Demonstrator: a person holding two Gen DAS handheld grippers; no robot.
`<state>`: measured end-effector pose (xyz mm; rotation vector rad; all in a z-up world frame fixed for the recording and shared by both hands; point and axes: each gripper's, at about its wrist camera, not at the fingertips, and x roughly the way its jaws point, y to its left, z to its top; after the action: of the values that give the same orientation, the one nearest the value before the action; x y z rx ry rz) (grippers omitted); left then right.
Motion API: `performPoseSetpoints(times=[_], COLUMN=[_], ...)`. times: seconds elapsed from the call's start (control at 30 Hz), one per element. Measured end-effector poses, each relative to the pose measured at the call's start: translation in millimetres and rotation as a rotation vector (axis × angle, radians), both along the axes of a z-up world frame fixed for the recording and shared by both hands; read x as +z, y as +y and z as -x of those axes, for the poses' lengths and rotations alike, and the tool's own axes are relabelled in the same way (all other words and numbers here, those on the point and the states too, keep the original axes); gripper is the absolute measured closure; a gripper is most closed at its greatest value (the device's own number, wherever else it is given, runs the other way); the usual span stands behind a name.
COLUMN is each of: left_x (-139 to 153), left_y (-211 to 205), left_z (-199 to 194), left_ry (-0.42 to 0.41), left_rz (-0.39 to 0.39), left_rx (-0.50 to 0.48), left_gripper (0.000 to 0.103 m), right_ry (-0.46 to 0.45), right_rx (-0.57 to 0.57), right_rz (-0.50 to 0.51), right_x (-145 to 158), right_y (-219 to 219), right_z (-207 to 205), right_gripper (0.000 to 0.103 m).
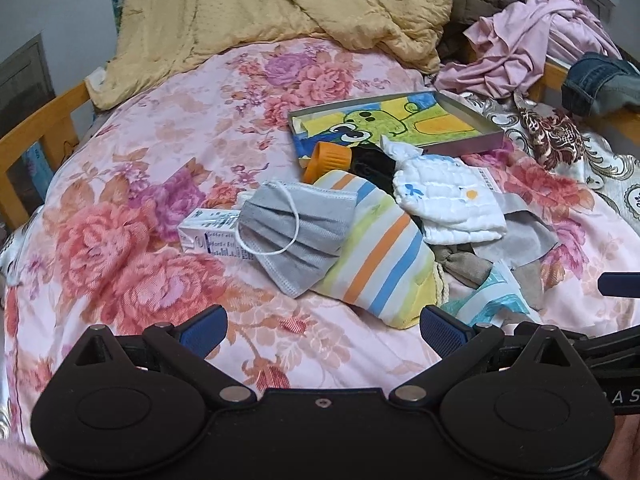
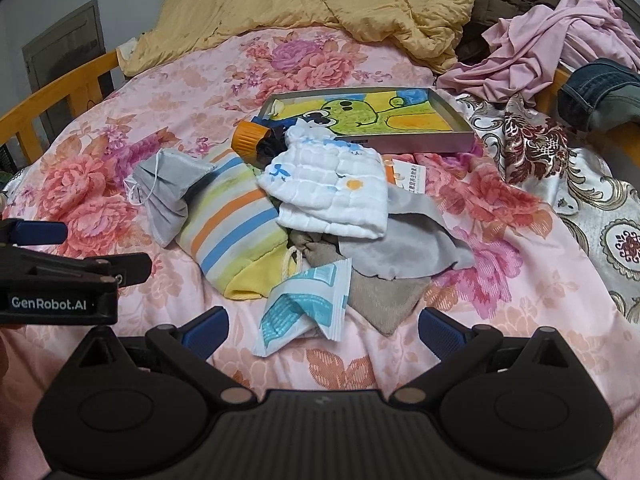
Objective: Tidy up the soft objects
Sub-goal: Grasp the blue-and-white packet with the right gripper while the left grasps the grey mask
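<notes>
A pile of soft things lies on the floral bed: a grey face mask, a striped towel, a white quilted cloth, a grey cloth and a brown cloth. A blue-white wrapper lies nearest. My left gripper is open and empty, in front of the towel. My right gripper is open and empty, just before the wrapper. The left gripper also shows in the right wrist view.
A shallow grey box with a cartoon picture sits behind the pile. An orange cap and a small white carton lie beside it. A yellow quilt, pink clothes and jeans are at the back. Wooden rails edge the bed.
</notes>
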<state>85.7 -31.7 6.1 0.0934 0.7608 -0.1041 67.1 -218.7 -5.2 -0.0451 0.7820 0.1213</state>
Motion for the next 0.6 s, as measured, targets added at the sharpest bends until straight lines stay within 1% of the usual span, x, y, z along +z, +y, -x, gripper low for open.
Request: performPoseSetpoints(times=[0.2,0.33,0.47,0.6], left_x=[0,-1,-3,-9], left_y=[2,11,19,23], left_z=[-14,-23,-33,-45], left_ry=[0.028,0.052,0.067,0.094], left_rz=[0.003,0.028,0.057,0.107], left_rx=[-0.026,-0.069,-0.132,-0.143], left_gripper=[0.001,0.001,0.001,0.001], right_ry=[0.001,-0.001,0.029,0.076], right_rx=[0.039,0.092,0.178,0.193], right_rz=[0.018,0.020,0.002,0.000], right_x=[2,8,12,8], right_y=[0,-3,-8,-8], right_z=[-9,-21,-35,-49], right_gripper=[0.000,0.000,0.000,0.000])
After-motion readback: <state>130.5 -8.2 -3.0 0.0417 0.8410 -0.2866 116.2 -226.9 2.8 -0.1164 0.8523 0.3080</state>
